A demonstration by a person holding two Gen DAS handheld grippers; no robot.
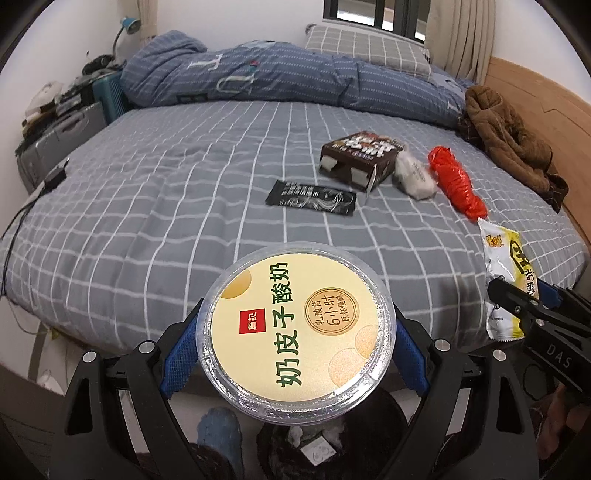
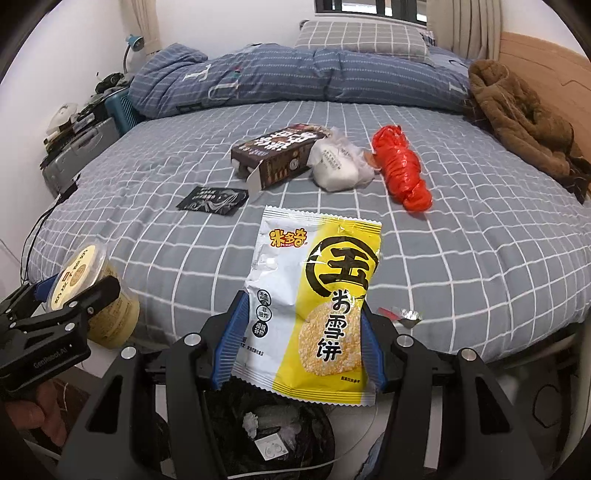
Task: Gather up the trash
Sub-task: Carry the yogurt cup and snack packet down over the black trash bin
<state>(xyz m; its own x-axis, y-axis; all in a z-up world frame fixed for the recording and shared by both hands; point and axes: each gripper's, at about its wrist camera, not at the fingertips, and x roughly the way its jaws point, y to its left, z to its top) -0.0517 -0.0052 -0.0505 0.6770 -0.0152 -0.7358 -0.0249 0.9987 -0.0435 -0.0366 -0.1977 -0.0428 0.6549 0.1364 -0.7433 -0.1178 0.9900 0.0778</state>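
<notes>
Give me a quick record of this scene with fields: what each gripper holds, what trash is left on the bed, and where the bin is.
left gripper: shut on yogurt cup
right gripper: shut on snack packet
left on bed: brown box, black sachet, white wrapper, red bag
bin: below both grippers, black liner

A bedroom in a home. A wide bed [image 1: 184, 177] with a grey checked sheet fills the room, with a rumpled blue duvet [image 1: 258, 77] and a checked pillow [image 1: 365, 48] at its far end against a window with pale curtains [image 1: 458, 33]. A wooden headboard [image 1: 535, 107] runs along the right side, a brown garment [image 1: 506, 133] lies beside it, and a blue desk lamp [image 1: 129, 26] stands over a cluttered bedside corner
</notes>
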